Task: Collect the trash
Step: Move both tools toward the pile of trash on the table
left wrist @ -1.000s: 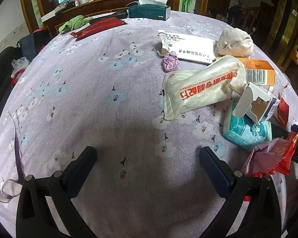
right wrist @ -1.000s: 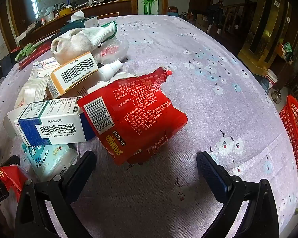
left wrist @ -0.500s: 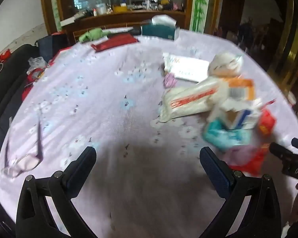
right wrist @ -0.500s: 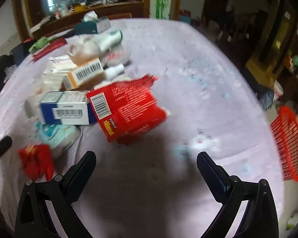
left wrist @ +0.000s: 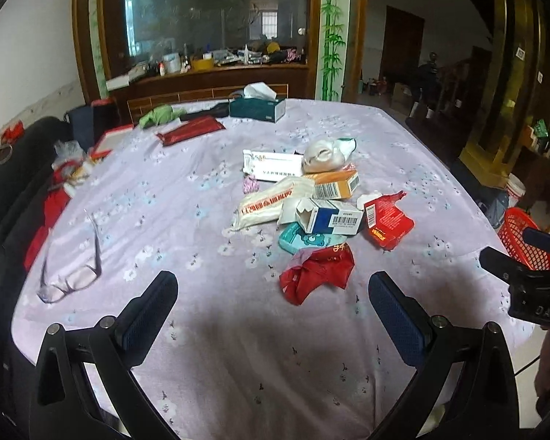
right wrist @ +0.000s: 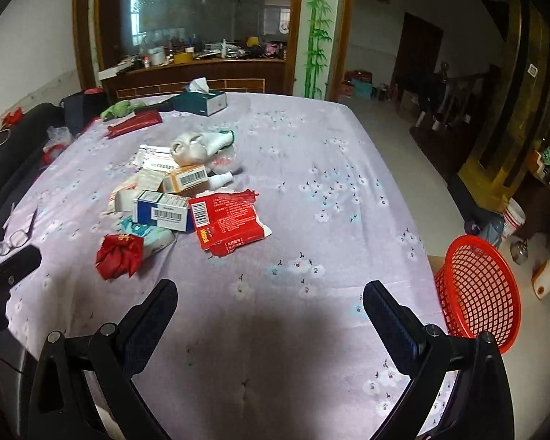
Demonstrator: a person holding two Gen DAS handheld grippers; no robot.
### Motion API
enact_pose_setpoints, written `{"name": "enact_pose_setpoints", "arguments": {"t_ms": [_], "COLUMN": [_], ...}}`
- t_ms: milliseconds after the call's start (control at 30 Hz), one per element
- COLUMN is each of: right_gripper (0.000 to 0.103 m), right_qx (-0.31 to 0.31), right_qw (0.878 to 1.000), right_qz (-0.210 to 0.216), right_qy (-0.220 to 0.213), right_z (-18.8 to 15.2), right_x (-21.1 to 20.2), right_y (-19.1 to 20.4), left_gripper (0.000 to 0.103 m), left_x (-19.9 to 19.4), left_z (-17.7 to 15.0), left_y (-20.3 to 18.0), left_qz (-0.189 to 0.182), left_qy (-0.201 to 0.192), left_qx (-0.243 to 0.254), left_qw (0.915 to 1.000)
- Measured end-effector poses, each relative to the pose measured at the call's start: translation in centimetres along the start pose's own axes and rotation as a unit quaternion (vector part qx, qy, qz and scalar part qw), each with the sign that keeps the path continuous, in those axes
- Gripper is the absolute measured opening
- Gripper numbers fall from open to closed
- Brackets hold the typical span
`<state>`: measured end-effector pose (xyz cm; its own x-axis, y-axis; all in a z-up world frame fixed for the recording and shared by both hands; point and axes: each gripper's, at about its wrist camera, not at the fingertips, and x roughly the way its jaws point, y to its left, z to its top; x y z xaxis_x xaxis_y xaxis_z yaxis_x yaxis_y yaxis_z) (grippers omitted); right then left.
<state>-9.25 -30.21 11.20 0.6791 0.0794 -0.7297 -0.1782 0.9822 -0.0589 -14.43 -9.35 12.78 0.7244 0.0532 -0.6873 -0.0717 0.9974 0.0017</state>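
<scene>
Hovering released over bare near-edge cloth [right wrist: 275, 348], left tool [left wrist: 273, 306] and right tool [right wrist: 269, 306] face mid-table trash [left wrist: 322, 216].

Lilac tablecloth [right wrist: 348, 168] with white blossoms, red mesh basket [right wrist: 476, 293], red torn packet [right wrist: 234, 220], teal tissue box [left wrist: 256, 108]

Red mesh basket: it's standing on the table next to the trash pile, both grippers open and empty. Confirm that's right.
Not quite. The red mesh basket is not on the table; the right wrist view shows it off the table's right edge, lower down, beside the floor. The rest holds: the left gripper and the right gripper are both open and empty, and the trash pile lies on the table.
</scene>
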Motion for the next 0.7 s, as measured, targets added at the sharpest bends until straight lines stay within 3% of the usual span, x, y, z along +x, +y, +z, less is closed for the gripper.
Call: {"name": "enact_pose_setpoints", "arguments": {"t_ms": [700], "right_gripper": [0.102], "right_qx": [0.008], "right_qw": [0.999], "right_qz": [0.026], "right_qy": [-0.021], "right_z": [-1.6], "right_x": [-2.4], "right_y": [-2.2], "left_gripper": [0.103], "left_x": [-3.1], "left_z": [-0.5], "left_y": [-2.5], "left_qz": [-0.017], "left_qy": [-0.024], "left_qx": [0.01], "left_qw": [0.9995]}}
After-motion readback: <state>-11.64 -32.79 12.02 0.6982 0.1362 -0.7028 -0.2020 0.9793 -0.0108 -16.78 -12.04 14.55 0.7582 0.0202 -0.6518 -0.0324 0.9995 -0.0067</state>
